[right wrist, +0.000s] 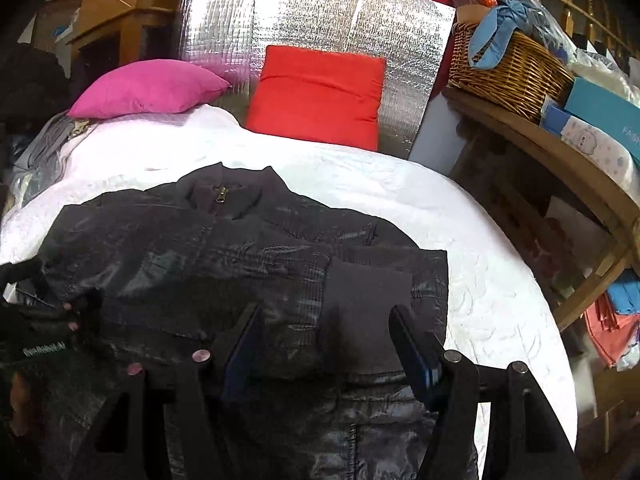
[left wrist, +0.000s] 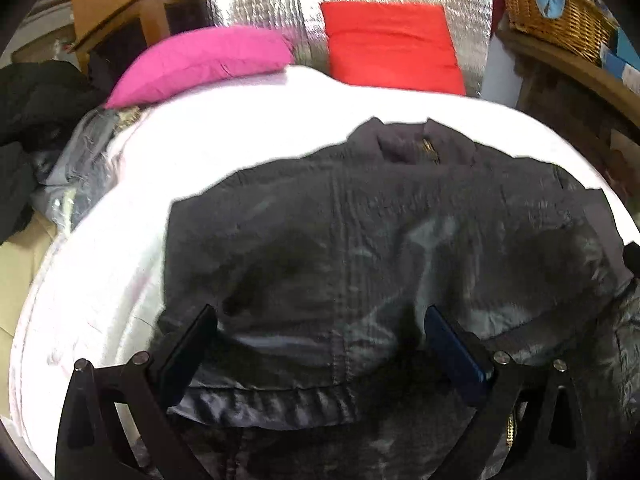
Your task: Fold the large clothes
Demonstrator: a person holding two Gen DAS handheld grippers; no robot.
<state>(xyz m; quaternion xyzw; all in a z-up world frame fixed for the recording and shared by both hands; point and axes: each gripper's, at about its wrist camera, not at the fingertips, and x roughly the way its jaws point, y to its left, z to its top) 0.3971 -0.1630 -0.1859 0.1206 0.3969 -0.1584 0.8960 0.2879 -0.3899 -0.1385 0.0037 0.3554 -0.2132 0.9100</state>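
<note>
A dark grey shiny jacket (left wrist: 360, 248) lies on the white bedcover (left wrist: 224, 140), collar and brass zip pull at the far end. It also shows in the right wrist view (right wrist: 192, 256), with a matte cuff (right wrist: 368, 300) of a sleeve folded across its right side. My left gripper (left wrist: 320, 316) is open, jaws wide, over the jacket's lower hem. My right gripper (right wrist: 326, 316) is open, its fingers either side of the cuff. Neither grips cloth. The left gripper's dark body shows at the left edge of the right wrist view.
A pink cushion (right wrist: 148, 88) and a red cushion (right wrist: 320, 96) lean on a silver foil panel (right wrist: 312, 12) at the bed's head. A wicker basket (right wrist: 508, 68) and boxes sit on a wooden shelf right. Dark clothes (left wrist: 32, 120) pile at the left.
</note>
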